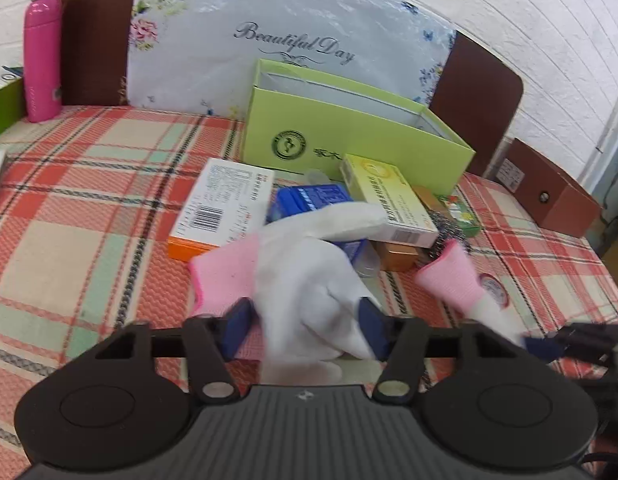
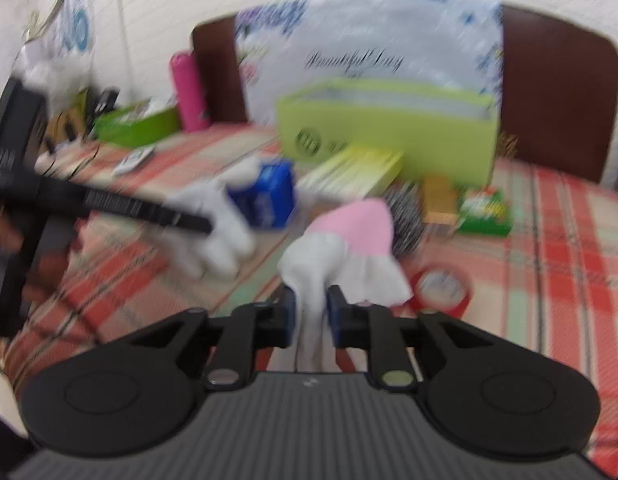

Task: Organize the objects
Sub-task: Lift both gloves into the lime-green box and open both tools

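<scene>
— From the left wrist, where's the thing to tidy?

— A first glove (image 1: 305,300), white with a pink cuff, is bunched between the pads of the left gripper (image 1: 305,328). The jaws are spread and I'd say the cloth is not squeezed. It drapes over the blue box (image 1: 309,196) in the heap. A second glove (image 1: 449,276) hangs off to the right.

— How would it handle?

— Light, limp and not fragile. It will sag and trail, so I'd take it at a thick fold near the cuff, not by a fingertip.

— Room to move?

— The plaid cloth (image 1: 89,200) is bare on the left. The open green box (image 1: 349,136) is just behind the heap, and trailing fingers could catch on its front wall.

— And the right wrist?

— It's blurred, but the right gripper (image 2: 311,312) is pinching a narrow white fold of the second glove, cuff uppermost. A red-rimmed round thing (image 2: 441,284) and a steel scourer (image 2: 405,216) lie near, and the scourer might snag the knit
</scene>
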A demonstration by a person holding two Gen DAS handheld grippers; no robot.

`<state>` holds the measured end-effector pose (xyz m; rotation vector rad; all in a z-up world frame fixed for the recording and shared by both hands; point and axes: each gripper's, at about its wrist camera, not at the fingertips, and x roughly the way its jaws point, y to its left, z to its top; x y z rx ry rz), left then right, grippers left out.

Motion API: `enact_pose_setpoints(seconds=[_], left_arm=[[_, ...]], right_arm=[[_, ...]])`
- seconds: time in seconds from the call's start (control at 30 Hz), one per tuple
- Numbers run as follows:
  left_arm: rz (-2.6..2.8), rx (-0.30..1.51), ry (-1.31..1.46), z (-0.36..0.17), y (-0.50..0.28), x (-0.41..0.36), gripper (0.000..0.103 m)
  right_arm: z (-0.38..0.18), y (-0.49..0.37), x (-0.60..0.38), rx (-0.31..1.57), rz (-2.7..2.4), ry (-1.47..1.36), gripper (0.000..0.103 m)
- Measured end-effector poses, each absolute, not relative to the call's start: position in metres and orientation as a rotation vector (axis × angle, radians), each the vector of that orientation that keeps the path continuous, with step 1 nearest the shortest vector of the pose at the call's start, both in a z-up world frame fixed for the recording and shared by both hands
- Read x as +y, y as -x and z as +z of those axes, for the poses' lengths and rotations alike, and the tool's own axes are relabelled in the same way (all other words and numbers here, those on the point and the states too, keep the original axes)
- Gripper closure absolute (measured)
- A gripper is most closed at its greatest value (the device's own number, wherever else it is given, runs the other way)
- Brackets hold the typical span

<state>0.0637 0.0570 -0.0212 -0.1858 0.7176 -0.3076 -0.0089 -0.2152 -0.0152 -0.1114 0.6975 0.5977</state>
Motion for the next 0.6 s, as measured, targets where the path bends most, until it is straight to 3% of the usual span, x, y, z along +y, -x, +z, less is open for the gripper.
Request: enact_pose_setpoints(seconds=[0.03, 0.27, 0.4, 0.5, 0.57, 0.6], left_arm=[[-0.315, 0.719, 0.179, -0.021, -0.062, 0.056, 0.057], [-0.268, 0.727, 0.199, -0.024, -0.063, 0.061, 0.048], [-0.277, 0.717, 0.193, -0.023, -0.063, 0.059, 0.049], [-0.294, 0.724, 0.177, -0.024, -0.064, 0.056, 0.050], [-0.305, 0.733, 0.175, -0.026, -0.066, 0.054, 0.065], [-0.306, 0.738, 0.176, -0.026, -0.067, 0.054, 0.068]], right_arm=[[-0.018, 0.013, -0.214, 0.704, 0.598, 0.114, 0.055], [-0.011, 0.002, -0.224, 0.663, 0.541, 0.008, 0.029], [-0.022, -0.009, -0.221, 0.705, 0.511, -0.013, 0.030], [-0.031, -0.010, -0.218, 0.743, 0.532, -0.024, 0.039], [-0.033, -0.008, -0.215, 0.740, 0.532, -0.001, 0.043], [-0.033, -0.008, -0.213, 0.737, 0.532, 0.014, 0.053]])
